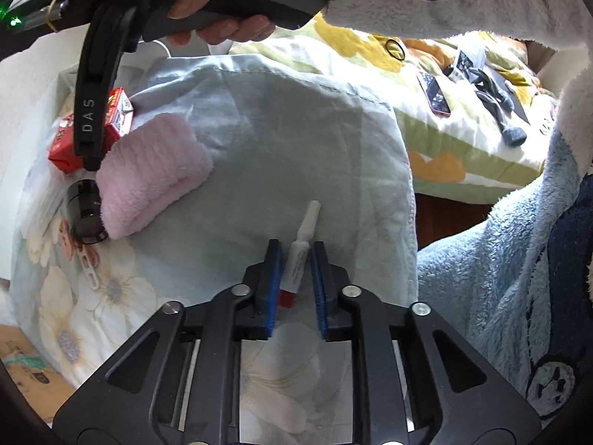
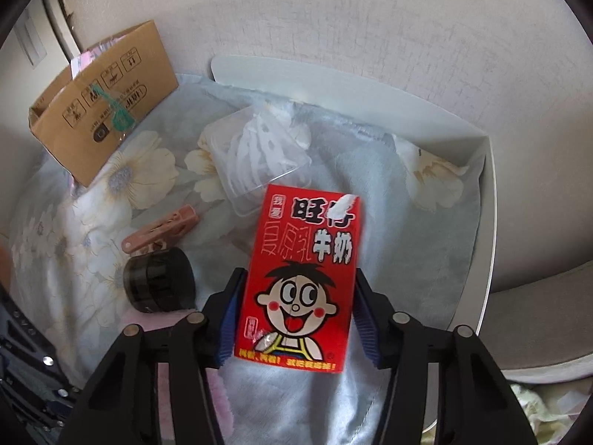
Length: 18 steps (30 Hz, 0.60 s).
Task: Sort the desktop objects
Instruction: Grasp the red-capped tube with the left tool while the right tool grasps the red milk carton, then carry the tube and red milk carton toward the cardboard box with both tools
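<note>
Nearest to the lens, left gripper [image 1: 294, 259]: blue pads [image 1: 269, 282] set on both sides of a small white tube with a red end [image 1: 299, 259], close to it. Contact of the pads with the tube not possible to tell, so a firm grip also not possible to tell. Tube lying on the pale blue cloth [image 1: 296, 141], white nozzle pointing forward, away from the pads.

Ahead and to the left of these pads: a folded pink towel [image 1: 148, 174] on the same cloth. Just left of the towel, touching it, a dark round jar [image 1: 84, 209]. Further ahead on the left, the right gripper [image 1: 90, 104], held by a hand [image 1: 222, 11], with the red carton [image 1: 118, 115] behind its finger.

In the right wrist view, right gripper [image 2: 296, 307] clamped on a red milk carton [image 2: 302, 278], one blue pad pressed on each side edge. Carton held above the flowered cloth [image 2: 426, 241], cartoon face toward the camera, torn white spot near its top.

Beyond the carton tip: a clear plastic container [image 2: 259, 155] with white pieces inside. Left of the fingers: the dark jar [image 2: 159, 278] lying on its side, and just beyond it a brown clothes clip [image 2: 161, 230]. Far ahead on the left, a cardboard box [image 2: 100, 111]. White tray wall [image 2: 485, 222] to the right of the fingers.
</note>
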### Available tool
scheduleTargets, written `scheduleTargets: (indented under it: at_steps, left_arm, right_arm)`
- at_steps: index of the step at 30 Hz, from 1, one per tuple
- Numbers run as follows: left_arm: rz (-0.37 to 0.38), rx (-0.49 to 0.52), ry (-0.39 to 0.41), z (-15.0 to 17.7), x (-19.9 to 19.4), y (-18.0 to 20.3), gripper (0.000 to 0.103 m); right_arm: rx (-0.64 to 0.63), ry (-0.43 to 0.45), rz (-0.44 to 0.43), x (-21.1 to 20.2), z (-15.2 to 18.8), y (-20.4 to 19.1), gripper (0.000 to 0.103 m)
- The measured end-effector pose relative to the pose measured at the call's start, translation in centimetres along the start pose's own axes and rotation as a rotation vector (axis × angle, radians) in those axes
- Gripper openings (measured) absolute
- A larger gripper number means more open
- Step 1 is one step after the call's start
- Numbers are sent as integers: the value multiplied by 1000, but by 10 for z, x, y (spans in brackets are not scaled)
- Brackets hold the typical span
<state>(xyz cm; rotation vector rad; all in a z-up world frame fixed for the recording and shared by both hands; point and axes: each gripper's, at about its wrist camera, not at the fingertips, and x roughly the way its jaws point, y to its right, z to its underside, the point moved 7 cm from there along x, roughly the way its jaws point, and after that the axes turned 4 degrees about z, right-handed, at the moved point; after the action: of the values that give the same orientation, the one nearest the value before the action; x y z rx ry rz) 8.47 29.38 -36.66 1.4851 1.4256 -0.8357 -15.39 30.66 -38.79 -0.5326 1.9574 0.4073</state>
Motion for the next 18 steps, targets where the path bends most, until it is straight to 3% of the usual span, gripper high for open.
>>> scheduleTargets:
  at_steps: [8, 18]
  left_arm:
    - [-28, -114, 39, 4, -10, -10, 10]
    - [-137, -305, 153, -5, -63, -35, 10]
  right_arm:
    - [41, 15, 20, -15, 3, -1, 47]
    - [93, 69, 50, -66, -3, 1, 47]
